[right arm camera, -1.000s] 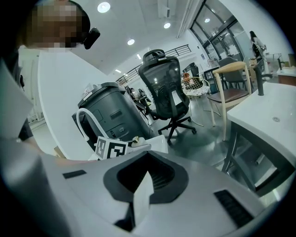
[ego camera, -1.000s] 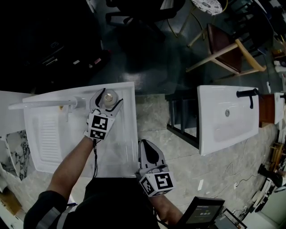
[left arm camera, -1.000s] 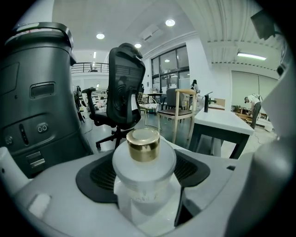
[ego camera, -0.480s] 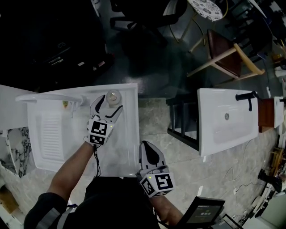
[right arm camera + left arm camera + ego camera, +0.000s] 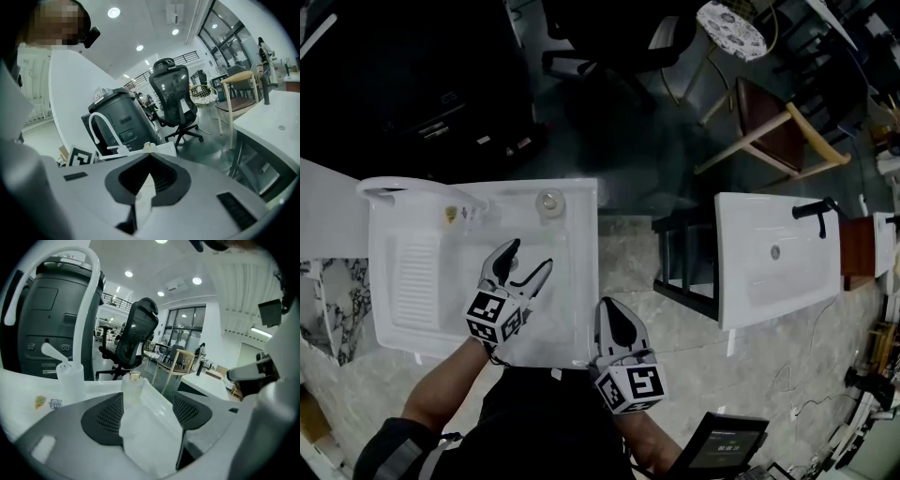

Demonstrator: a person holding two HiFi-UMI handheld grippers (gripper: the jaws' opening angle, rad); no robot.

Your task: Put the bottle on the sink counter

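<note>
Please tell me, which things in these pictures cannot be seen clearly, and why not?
- Bottle label and fill: the head view shows only its cap, from above.
- Bottle base: in the left gripper view it blends into the white sink.
- Bottle body: in the right gripper view the shut right hand-held gripper hides all but the cap.
- Sticker beside the faucet: too small to read.

Running bright in both gripper views: ceiling spots [image 5: 129, 273] glaring above the left gripper [image 5: 145, 405], windows [image 5: 185, 326] glowing ahead of it. Bending hard at fisheye edges, vignetting black. Softening the right gripper [image 5: 149, 174] jaws up close. Blowing out the white sink [image 5: 581, 291] beside the left gripper in head view; going dim on the floor [image 5: 619, 131] beyond.
</note>
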